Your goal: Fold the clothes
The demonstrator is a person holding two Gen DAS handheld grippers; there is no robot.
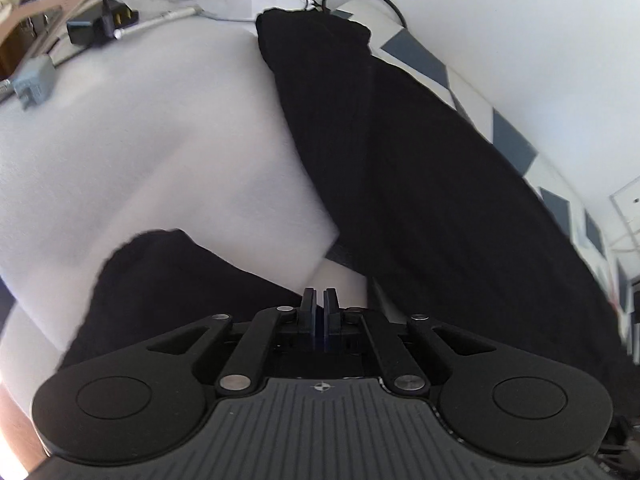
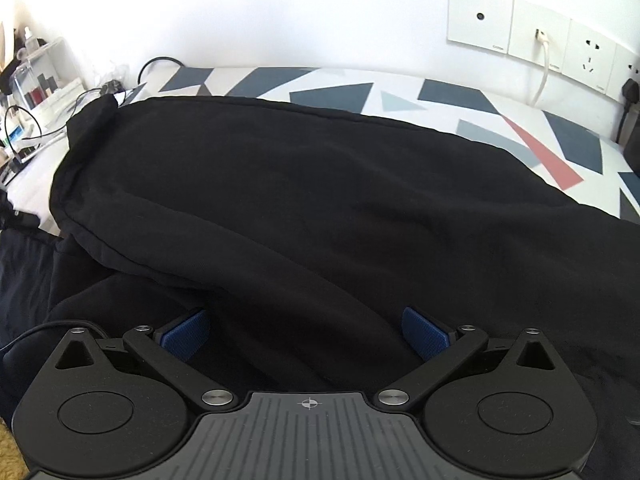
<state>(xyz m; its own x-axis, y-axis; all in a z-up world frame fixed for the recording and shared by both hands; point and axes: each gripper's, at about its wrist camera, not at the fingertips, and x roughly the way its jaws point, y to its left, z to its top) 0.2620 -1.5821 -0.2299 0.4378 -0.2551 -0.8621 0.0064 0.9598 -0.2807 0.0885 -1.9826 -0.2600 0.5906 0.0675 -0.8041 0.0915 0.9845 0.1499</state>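
Left claw [image 1: 319,300] beside trouser edge [image 1: 400,184], seemingly.

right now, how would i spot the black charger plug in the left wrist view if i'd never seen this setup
Start at the black garment lying on the white sheet. Go to the sheet's far left corner, among the cables. The black charger plug shows brass prongs, unlike the grey adapter nearer the camera.

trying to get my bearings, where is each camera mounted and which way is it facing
Left wrist: on the left tongs, angled down at the black garment on a white surface; jaws nearly together, nothing visibly between them.
Right wrist: on the right tongs, angled down over the garment toward wall sockets; jaws open.
Shared: the garment.
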